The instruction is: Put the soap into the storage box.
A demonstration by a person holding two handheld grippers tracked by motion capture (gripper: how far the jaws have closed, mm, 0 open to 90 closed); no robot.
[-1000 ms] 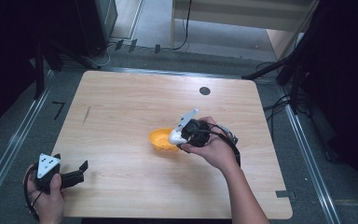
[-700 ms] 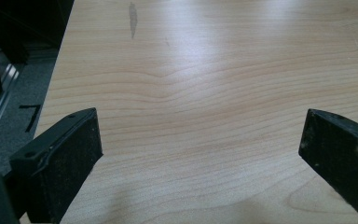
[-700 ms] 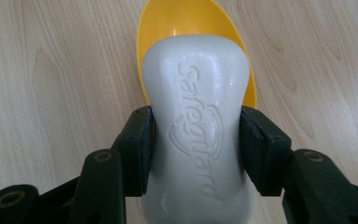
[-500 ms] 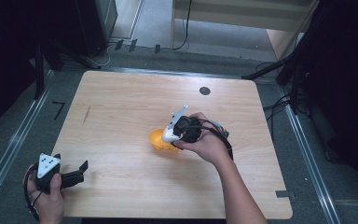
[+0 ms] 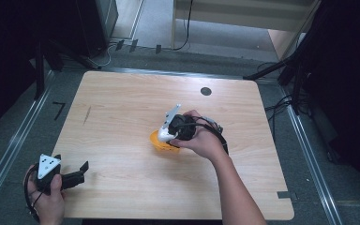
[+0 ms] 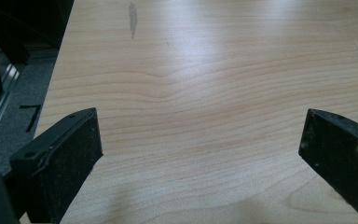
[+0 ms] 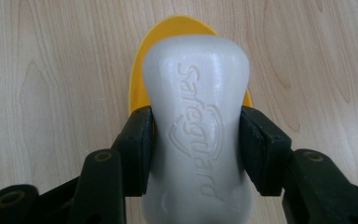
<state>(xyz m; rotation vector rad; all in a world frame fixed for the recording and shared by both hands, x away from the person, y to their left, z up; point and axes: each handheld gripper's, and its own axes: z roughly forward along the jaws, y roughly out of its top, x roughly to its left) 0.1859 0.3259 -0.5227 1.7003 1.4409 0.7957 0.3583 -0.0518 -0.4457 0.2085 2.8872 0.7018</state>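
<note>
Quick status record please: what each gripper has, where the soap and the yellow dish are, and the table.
right gripper: shut on the soap bar, pads on its two sides
soap bar: white, embossed face up, over the yellow dish
yellow dish: on the table, mostly hidden under the bar
left gripper: open, nothing between the jaws, near the table's front left corner
table: light wood

Light falls from above onto the table (image 5: 122, 112), bright and even in the high view, while the surroundings sink into near black; a pale glare sheen crosses the upper wood in the left gripper view; its jaws at the bottom corners look soft.
</note>
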